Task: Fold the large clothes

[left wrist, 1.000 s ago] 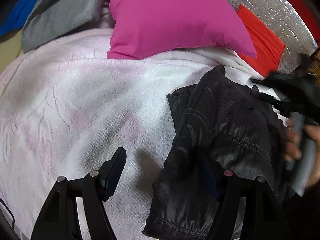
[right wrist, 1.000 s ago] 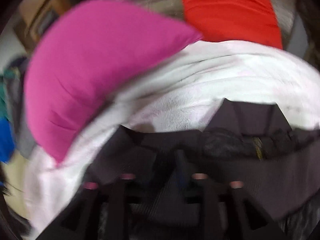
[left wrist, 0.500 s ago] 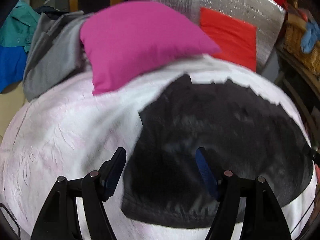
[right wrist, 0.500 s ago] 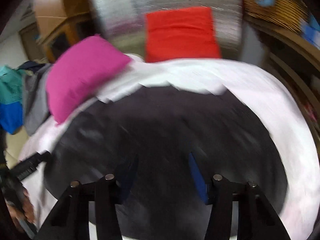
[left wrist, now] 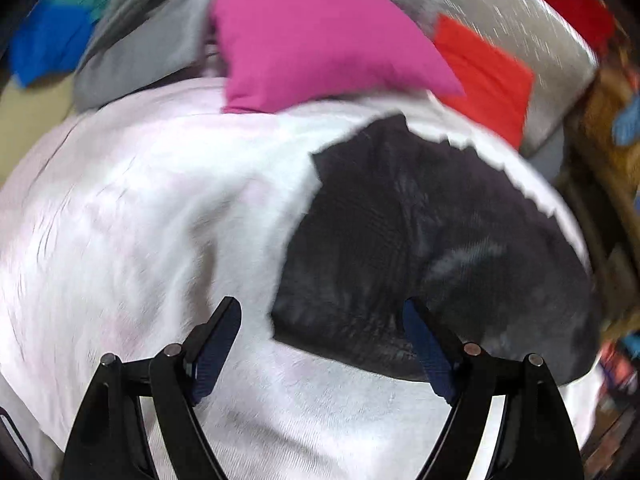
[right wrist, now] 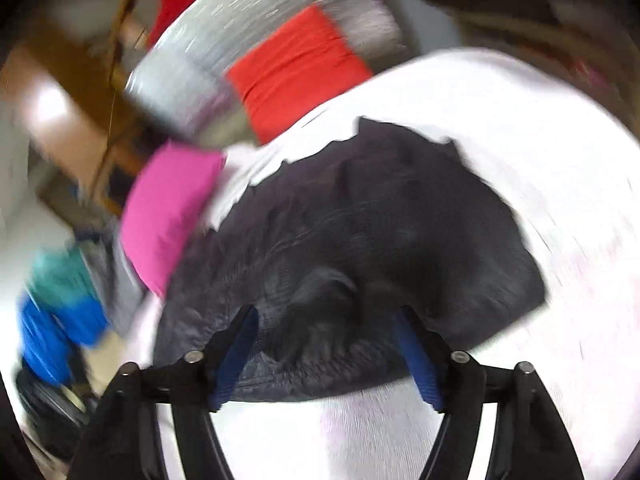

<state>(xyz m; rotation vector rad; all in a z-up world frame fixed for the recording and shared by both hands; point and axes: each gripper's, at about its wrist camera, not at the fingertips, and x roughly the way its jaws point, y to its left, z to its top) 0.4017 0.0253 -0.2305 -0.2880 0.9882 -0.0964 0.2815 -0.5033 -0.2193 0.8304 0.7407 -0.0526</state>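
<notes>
A dark grey garment [left wrist: 420, 248] lies folded into a compact slab on the white bedspread [left wrist: 140, 220]. In the left wrist view it sits right of centre. My left gripper [left wrist: 320, 320] hovers over its near left corner, jaws opening, nothing pressed between the blue pads [left wrist: 214, 344]. In the right wrist view the same garment [right wrist: 380, 240] fills the middle. My right gripper [right wrist: 326, 334] hangs above its near edge, jaws opening, and the pads [right wrist: 416, 354] hold nothing.
A pink cushion [left wrist: 316, 36] and a red cushion [left wrist: 488, 76] lean at the head of the bed against a silver padded board [left wrist: 532, 28]. Grey [left wrist: 148, 44] and blue-teal clothes [left wrist: 52, 36] are piled at the far left. Wooden furniture [right wrist: 72, 108] stands behind.
The bunched garment was drawn out and laid flat as a folded slab. The right gripper let go of it and swung back over its near edge; the left gripper drew back and left.
</notes>
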